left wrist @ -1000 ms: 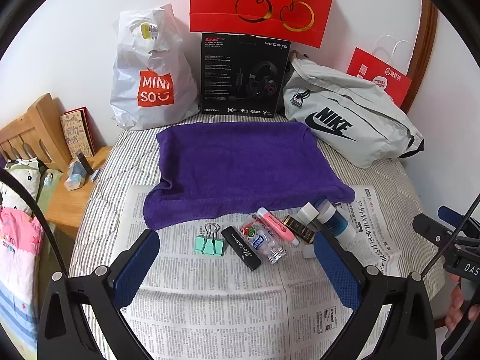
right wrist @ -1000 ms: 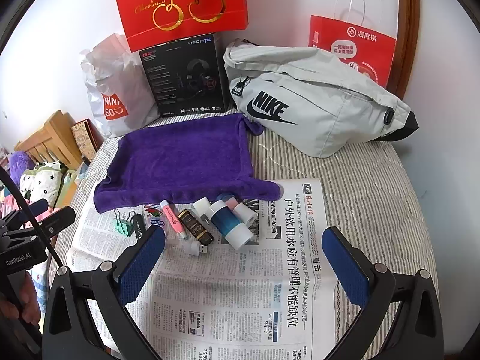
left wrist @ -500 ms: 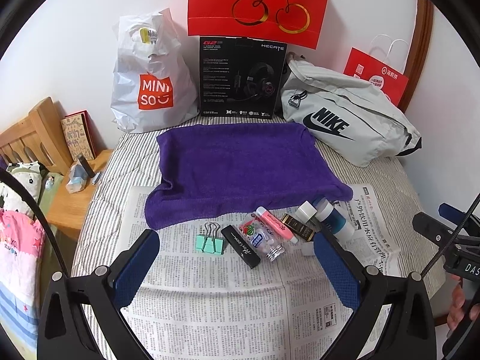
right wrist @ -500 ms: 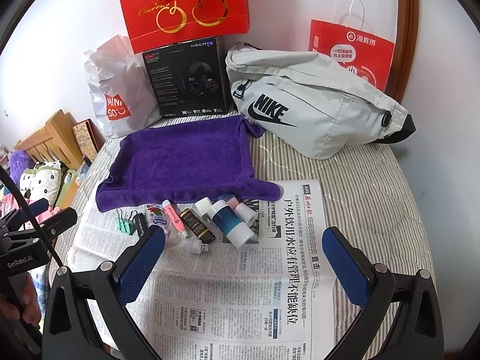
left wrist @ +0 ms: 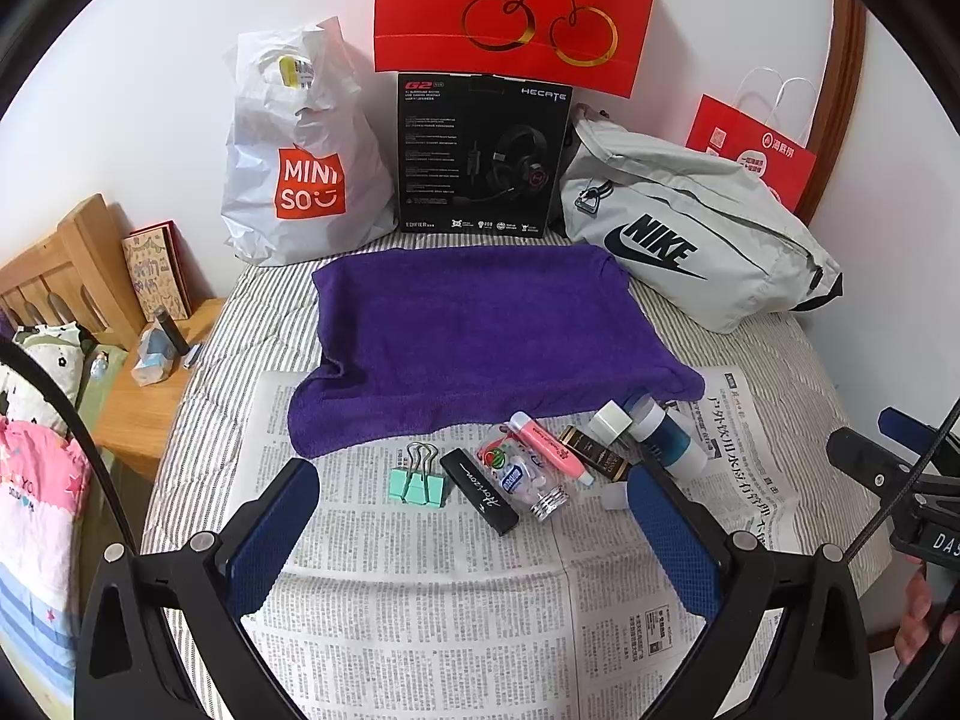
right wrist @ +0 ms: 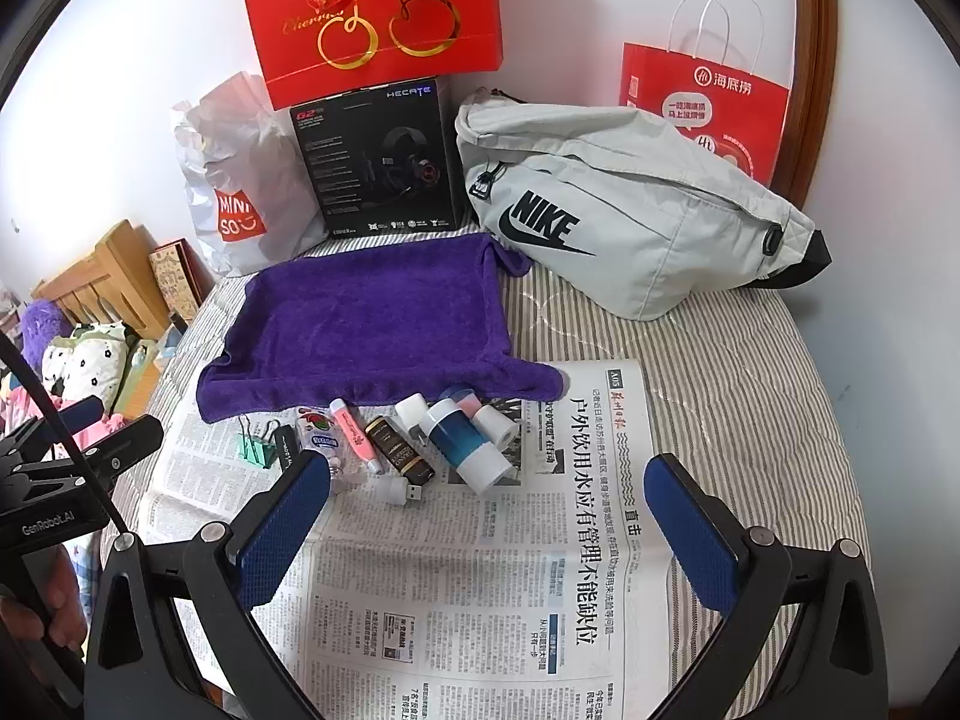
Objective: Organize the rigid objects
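Eight small rigid things lay in one row on the spread sheet of printed newspaper [right wrist: 480, 570], just in front of the near hem of the flat purple terry towel [left wrist: 480, 336] — one of each kind, save two white-capped tubes. From the left: a mint-green metal binder clip [left wrist: 418, 480], a flat black stick with white script [left wrist: 479, 498], a clear plastic bottle with a ribbed silver cap [left wrist: 523, 474], a pink tube lying on its side [left wrist: 551, 447], a dark brown and gold slim box [right wrist: 399, 449], a small white USB stick [right wrist: 397, 489], a blue cylinder with white ends [right wrist: 467, 444], and a shorter white-capped pink tube [right wrist: 486, 414] touching it. All lay flat, most angled alike. The newspaper covered a grey-striped bedspread [right wrist: 720, 360].

The left gripper [left wrist: 474, 546] hung above the paper near the clip and stick, fingers spread wide and holding nothing; the right gripper [right wrist: 489, 525] likewise — wide, empty, nearest the USB stick.
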### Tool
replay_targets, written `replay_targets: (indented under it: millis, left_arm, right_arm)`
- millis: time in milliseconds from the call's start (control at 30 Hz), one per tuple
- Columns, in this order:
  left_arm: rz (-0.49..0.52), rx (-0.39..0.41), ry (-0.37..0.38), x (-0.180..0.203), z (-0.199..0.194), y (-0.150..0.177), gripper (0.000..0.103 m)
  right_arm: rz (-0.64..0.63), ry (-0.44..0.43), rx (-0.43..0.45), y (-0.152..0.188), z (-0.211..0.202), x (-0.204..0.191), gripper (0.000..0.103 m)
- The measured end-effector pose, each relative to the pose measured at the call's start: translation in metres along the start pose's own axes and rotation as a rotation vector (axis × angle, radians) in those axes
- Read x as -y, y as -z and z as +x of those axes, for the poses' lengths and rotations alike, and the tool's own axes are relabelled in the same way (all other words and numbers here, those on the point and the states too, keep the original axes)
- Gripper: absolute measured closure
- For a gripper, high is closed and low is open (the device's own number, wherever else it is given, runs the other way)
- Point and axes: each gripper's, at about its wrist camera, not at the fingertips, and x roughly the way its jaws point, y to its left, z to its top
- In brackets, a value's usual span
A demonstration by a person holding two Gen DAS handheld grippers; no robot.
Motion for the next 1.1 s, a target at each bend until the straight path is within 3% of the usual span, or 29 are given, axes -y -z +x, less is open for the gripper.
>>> replay_targets:
  millis: [800,933,1100]
  left_arm:
    - [-0.007,0.01,-0.03,-0.006,0.016,0.003,0.0]
    - [-0.009,-0.008,-0.102,-0.022,0.039,0.006,0.0]
    - [-0.021,-0.058,-0.116,-0.042,0.075,0.018,0.0]
  right_arm:
    - [0.007,0.0,-0.005,0.0,0.004,0.008,0.0]
    - [-0.001,0.013,-0.012,0.001,0.009,0.012,0.0]
    - [0.003,0.01,-0.026,0.002,0.018,0.017,0.0]
